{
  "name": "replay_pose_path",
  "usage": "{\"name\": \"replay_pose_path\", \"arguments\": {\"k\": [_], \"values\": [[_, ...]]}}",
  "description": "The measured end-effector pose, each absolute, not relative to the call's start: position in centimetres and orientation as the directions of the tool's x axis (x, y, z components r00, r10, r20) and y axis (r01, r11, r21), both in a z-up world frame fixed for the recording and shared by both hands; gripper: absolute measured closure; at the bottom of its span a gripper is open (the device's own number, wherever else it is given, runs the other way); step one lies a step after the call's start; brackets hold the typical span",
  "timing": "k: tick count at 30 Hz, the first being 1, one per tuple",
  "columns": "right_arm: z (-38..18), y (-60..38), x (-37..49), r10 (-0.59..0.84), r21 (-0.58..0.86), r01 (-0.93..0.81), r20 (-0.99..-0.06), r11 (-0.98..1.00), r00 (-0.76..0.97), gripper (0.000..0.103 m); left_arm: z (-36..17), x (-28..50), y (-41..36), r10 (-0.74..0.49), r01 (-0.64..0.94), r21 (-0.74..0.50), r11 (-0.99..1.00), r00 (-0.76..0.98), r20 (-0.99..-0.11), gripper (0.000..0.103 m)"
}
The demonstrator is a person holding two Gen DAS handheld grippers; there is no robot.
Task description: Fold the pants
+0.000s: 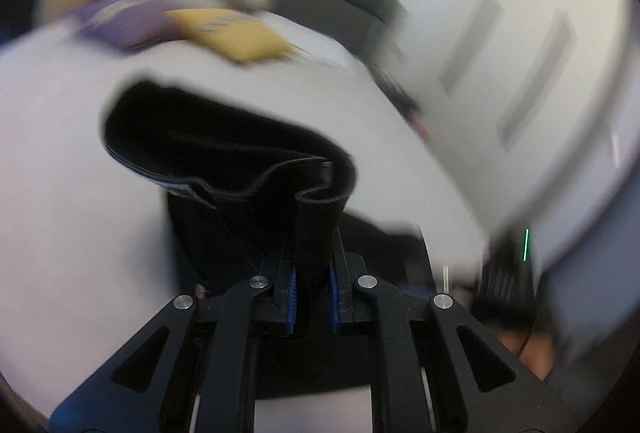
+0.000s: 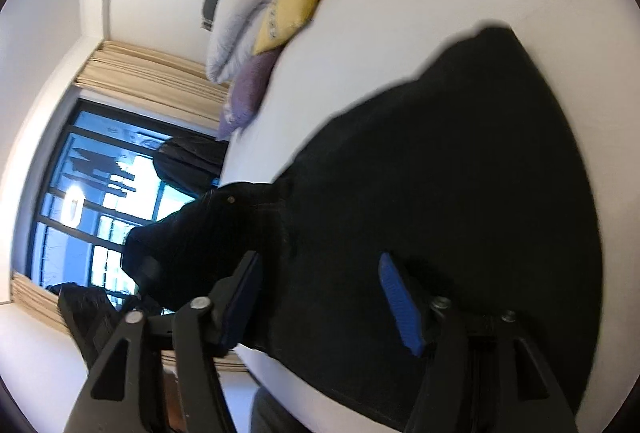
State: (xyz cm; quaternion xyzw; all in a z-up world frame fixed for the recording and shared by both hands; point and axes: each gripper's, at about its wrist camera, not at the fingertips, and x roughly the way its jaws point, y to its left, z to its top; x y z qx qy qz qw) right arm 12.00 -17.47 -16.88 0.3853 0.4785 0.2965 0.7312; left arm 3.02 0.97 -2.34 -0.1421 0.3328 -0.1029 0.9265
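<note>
- My left gripper (image 1: 312, 297), pointed along the bed (image 1: 60, 193); jaws pinching a fold of black pants (image 1: 224, 157)
- My right gripper (image 2: 320, 297), rolled sideways over the pants (image 2: 460, 193); jaws spread, holding nothing

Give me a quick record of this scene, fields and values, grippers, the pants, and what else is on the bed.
left gripper: shut on a fold of the black pants
right gripper: open, above the pants, holding nothing
pants: spread on the white bed
pillows: yellow pillow, purple pillow
bedding: grey duvet rolled behind the pillows
</note>
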Motion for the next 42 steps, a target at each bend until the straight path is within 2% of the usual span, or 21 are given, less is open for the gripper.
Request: {"name": "replay_pose_path", "arguments": {"k": [4,6,9,10,12,16,20,21,23,24,25,26,29,35,37,39,42], "values": [[-14.9,-20.0,13.9,0.825,0.874,-0.075,-0.421,0.48,0.377,0.019,-5.9,3.2,-7.2,-0.316,0.236,-0.211,0.949,0.677,-0.665,0.093],[-14.3,-20.7,14.5,0.847,0.884,-0.089,-0.404,0.458,0.346,0.018,-7.0,3.4,-9.3,-0.297,0.266,-0.156,0.951,0.658,-0.692,0.093],[-13.7,-21.0,15.2,0.86,0.877,-0.118,-0.417,0.466,0.296,0.013,-8.2,3.9,-10.4,-0.273,0.258,-0.134,0.957,0.642,-0.717,0.093],[-14.0,-20.9,15.4,0.845,0.859,-0.109,-0.456,0.5,0.279,0.011,-8.2,3.9,-10.6,-0.261,0.256,-0.118,0.96,0.65,-0.714,0.093],[-15.2,-20.7,15.6,0.815,0.832,-0.05,-0.527,0.553,0.241,0.011,-8.3,4.2,-11.0,-0.239,0.257,-0.084,0.963,0.664,-0.709,0.093],[-18.0,-20.8,15.2,0.874,0.899,0.06,-0.436,0.434,0.213,0.011,-9.0,4.0,-12.7,-0.199,0.28,-0.001,0.96,0.677,-0.709,0.093],[-17.9,-18.4,15.9,0.884,0.895,0.014,-0.442,0.446,0.154,0.011,-9.8,3.4,-13.3,-0.154,0.302,0.092,0.949,0.695,-0.702,0.093],[-17.9,-17.5,16.5,0.876,0.884,-0.007,-0.462,0.467,0.134,0.013,-9.9,3.3,-13.7,-0.14,0.308,0.121,0.944,0.704,-0.696,0.093],[-17.9,-16.7,17.5,0.857,0.86,-0.038,-0.503,0.51,0.114,0.037,-10.0,3.1,-14.3,-0.119,0.317,0.171,0.933,0.719,-0.684,0.093],[-17.9,-16.3,18.0,0.848,0.849,-0.052,-0.52,0.526,0.102,0.04,-10.2,2.9,-14.8,-0.108,0.324,0.202,0.924,0.728,-0.677,0.093],[-17.9,-16.0,18.6,0.838,0.837,-0.057,-0.537,0.544,0.096,0.049,-10.3,2.8,-15.1,-0.102,0.329,0.22,0.918,0.733,-0.673,0.093],[-17.7,-15.9,18.8,0.831,0.83,-0.066,-0.548,0.554,0.095,0.063,-10.5,2.8,-15.4,-0.094,0.333,0.239,0.912,0.739,-0.668,0.093],[-16.8,-16.1,19.5,0.802,0.794,-0.109,-0.588,0.597,0.106,0.084,-10.8,2.6,-16.5,-0.081,0.342,0.288,0.894,0.758,-0.647,0.093],[-15.2,-19.3,19.7,0.817,0.808,-0.134,-0.553,0.574,0.165,0.086,-11.2,1.7,-20.0,-0.081,0.379,0.408,0.83,0.807,-0.585,0.091],[-15.7,-20.9,19.5,0.815,0.81,-0.121,-0.55,0.573,0.183,0.086,-12.0,1.6,-21.4,-0.093,0.403,0.426,0.81,0.806,-0.585,0.086],[-17.2,-22.6,19.5,0.825,0.829,-0.077,-0.535,0.554,0.182,0.086,-12.7,1.0,-22.4,-0.127,0.446,0.406,0.797,0.782,-0.611,0.082],[-21.2,-24.5,19.0,0.853,0.865,0.05,-0.5,0.499,0.147,0.082,-12.6,0.2,-21.5,-0.214,0.503,0.291,0.814,0.725,-0.655,0.081]]}}
